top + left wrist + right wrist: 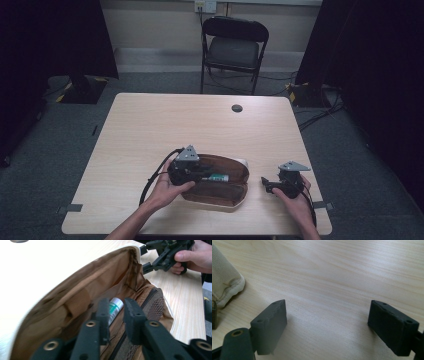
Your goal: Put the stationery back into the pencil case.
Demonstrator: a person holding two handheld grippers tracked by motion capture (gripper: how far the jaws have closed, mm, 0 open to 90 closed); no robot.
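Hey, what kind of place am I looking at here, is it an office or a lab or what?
Probably a recording or lab room rather than a working office. A lone light-wood table stands on grey carpet, with dark curtains at both sides, cables on the floor and one black folding chair by the wall.

The left gripper point(207, 176) is pointing right, its jaws standing narrowly parted. The right gripper point(265, 183) is pointing left, jaws gaping wide. Each hand point(168, 190) is gripping its tool from below.
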